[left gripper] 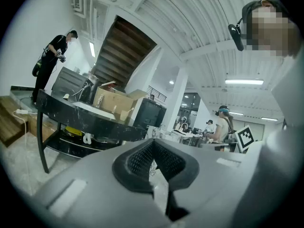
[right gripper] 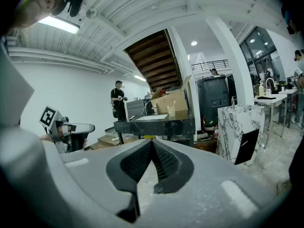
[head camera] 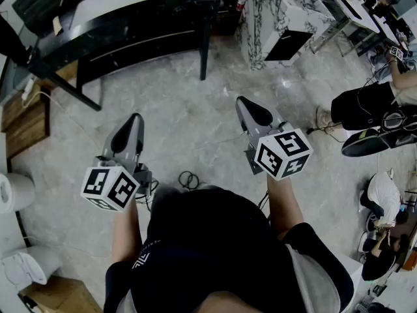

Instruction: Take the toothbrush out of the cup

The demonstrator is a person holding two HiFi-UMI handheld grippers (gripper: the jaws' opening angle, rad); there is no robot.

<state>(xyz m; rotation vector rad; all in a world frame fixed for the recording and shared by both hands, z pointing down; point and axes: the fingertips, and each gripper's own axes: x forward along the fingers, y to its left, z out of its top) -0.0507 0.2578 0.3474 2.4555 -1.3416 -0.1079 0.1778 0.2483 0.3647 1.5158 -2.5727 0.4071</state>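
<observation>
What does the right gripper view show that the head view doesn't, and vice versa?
Right gripper view only: the right gripper's jaws closed on nothing, the cup with the toothbrush standing in it, the staircase. Head view only: the coiled cable and the person's torso. Both: the black table, the marble stand and the left gripper.

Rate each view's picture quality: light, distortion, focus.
Head view: dim overall, the black table loses most detail, and the floor shows only a faint sheen. Left gripper view: a fisheye circle with black corners, the strip light blows out, and the left gripper near the lens looks slightly soft. Right gripper view: the same round warp, the ceiling lamp glares.
</observation>
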